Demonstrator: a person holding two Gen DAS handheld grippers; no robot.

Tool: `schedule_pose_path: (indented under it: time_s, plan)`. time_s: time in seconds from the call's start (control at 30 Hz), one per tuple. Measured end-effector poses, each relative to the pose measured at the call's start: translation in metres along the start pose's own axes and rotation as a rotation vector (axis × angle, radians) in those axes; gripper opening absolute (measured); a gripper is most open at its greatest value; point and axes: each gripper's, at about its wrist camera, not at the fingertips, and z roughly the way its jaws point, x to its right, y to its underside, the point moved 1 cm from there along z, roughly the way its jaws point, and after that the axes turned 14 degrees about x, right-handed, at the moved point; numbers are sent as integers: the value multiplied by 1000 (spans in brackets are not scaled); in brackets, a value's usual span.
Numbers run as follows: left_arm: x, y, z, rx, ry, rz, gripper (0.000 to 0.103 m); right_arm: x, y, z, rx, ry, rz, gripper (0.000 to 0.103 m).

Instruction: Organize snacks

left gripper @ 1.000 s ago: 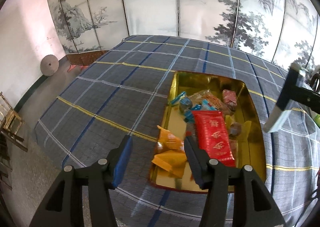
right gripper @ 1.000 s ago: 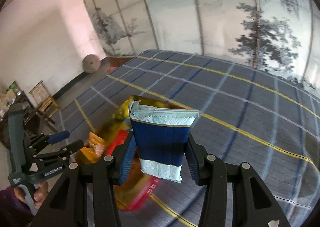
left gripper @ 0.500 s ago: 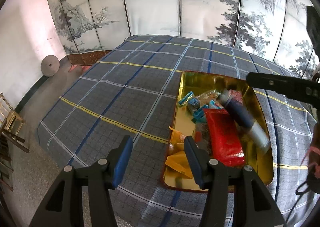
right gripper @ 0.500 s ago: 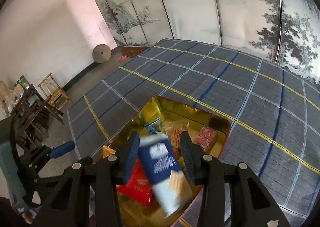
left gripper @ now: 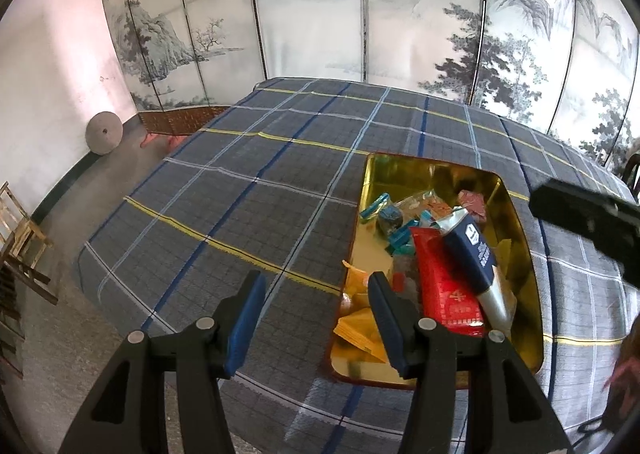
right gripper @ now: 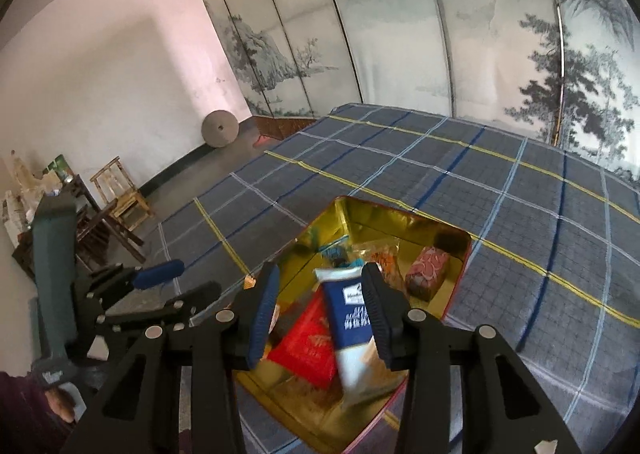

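The right claw (right gripper: 318,312), which gripped the navy-and-white snack pack (left gripper: 472,250) a second ago, now gapes empty above it as it lies inside the gold tin (left gripper: 524,254) on the red packet (left gripper: 448,290); the left claw (left gripper: 314,320) is apart too, so that snack looks stowed.

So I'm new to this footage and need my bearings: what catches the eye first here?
The shiny gold tin on the plaid tablecloth, heaped with snacks. A navy-and-white packet lies in it, against a red packet, below the right gripper, whose jaws are open. The left gripper hovers open by the tin's near left edge, and a painted landscape screen fills the background.
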Motion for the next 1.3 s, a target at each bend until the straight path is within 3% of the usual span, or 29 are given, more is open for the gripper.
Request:
schedule_pose_path:
  time_s: [0.13,0.27,0.5,0.77,1.1,1.27,1.3]
  plan:
    - [-1,-1,-6,8,7,-20,55,-5,7,-21,58,29,15,43]
    - [1,-3,-19,50,19,-25,55,-8,11,-42,119,66,33,57]
    - [4,-13,-53,146,44,-25,56,-24,11,-78,188,80,-9,66]
    - [13,-28,-98,240,70,3,78,-34,10,-113,246,70,-18,70]
    - [17,-35,-133,288,95,17,84,-44,11,-143,303,73,-33,76]
    - [20,-34,-139,265,8,55,103,-44,12,-151,315,76,-29,76]
    - [21,-33,-139,264,1,62,103,-44,11,-152,318,77,-29,76]
